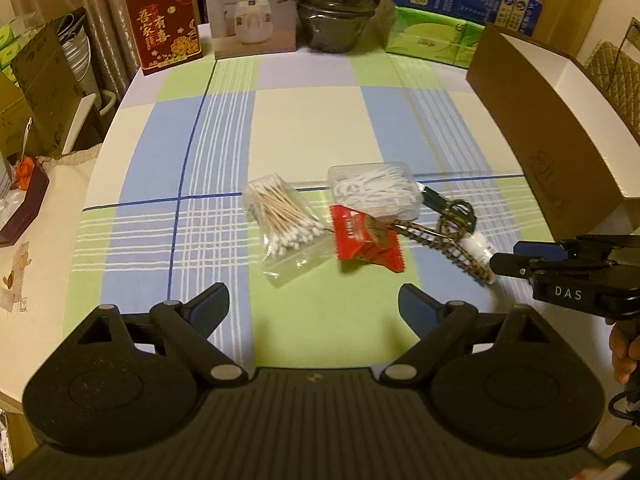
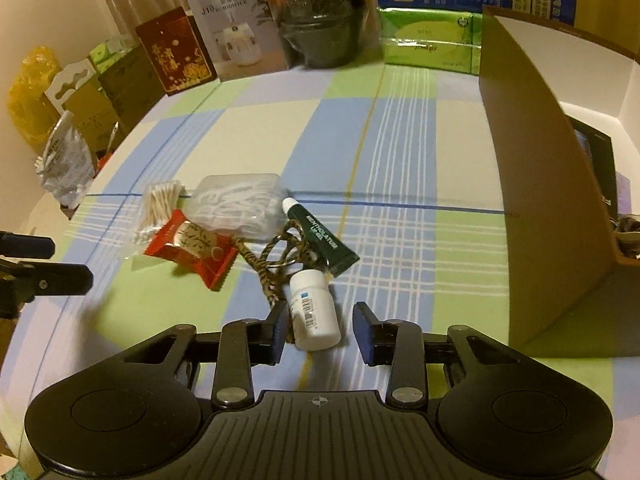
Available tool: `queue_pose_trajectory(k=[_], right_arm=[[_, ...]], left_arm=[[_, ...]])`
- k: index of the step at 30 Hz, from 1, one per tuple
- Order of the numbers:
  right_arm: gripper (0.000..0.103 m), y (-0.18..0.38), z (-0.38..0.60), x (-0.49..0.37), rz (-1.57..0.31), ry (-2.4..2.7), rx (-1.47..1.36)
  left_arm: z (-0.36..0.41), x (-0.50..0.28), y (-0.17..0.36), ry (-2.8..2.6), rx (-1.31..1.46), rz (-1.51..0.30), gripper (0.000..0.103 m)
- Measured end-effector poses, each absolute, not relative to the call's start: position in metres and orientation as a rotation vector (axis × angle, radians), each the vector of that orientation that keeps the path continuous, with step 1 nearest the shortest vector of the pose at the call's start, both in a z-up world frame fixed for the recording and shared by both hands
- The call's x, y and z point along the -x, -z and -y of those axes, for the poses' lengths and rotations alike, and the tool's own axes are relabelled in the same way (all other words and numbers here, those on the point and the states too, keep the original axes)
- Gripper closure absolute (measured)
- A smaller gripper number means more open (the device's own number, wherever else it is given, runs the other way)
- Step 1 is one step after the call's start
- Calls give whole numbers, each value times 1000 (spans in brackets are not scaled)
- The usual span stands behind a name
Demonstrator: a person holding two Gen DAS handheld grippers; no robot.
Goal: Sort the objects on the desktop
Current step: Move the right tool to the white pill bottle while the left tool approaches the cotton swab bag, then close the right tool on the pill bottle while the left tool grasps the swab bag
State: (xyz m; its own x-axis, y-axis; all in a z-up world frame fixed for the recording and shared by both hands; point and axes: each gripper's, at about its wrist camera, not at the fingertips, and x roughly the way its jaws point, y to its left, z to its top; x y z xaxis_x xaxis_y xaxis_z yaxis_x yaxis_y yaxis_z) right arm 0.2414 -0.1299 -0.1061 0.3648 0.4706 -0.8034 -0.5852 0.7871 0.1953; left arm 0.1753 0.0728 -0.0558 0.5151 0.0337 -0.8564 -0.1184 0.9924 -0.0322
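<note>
A small heap lies on the checked tablecloth: a bag of cotton swabs (image 1: 280, 216) (image 2: 158, 204), a red snack packet (image 1: 366, 244) (image 2: 192, 250), a clear box of floss picks (image 1: 374, 190) (image 2: 238, 204), a dark green tube (image 2: 322, 238), a braided key cord (image 1: 440, 236) (image 2: 268, 276) and a white pill bottle (image 2: 314, 312) (image 1: 478, 250). My right gripper (image 2: 322, 334) (image 1: 505, 256) straddles the lying bottle. Its left pad is close against the bottle and a gap shows at the right pad. My left gripper (image 1: 314, 300) (image 2: 70, 262) stands open just short of the swabs and packet, with nothing in it.
A tall brown cardboard box (image 1: 552, 140) (image 2: 532, 200) with an open top stands at the right and holds dark items. Along the table's back are a red card (image 1: 168, 20), a humidifier carton (image 1: 252, 8), a dark pot (image 1: 340, 8) and green tissue packs (image 1: 432, 40). The table edge curves off at the left.
</note>
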Motion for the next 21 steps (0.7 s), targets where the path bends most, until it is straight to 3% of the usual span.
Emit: queue_pose_trajectory(k=[7, 21], right_arm=[[78, 114, 129, -245, -986, -653, 157], [78, 112, 150, -250, -978, -495, 104]], left_arm=[[-88, -190, 64, -114, 94, -1040, 14], [-115, -255, 91, -158, 110, -1043, 14]])
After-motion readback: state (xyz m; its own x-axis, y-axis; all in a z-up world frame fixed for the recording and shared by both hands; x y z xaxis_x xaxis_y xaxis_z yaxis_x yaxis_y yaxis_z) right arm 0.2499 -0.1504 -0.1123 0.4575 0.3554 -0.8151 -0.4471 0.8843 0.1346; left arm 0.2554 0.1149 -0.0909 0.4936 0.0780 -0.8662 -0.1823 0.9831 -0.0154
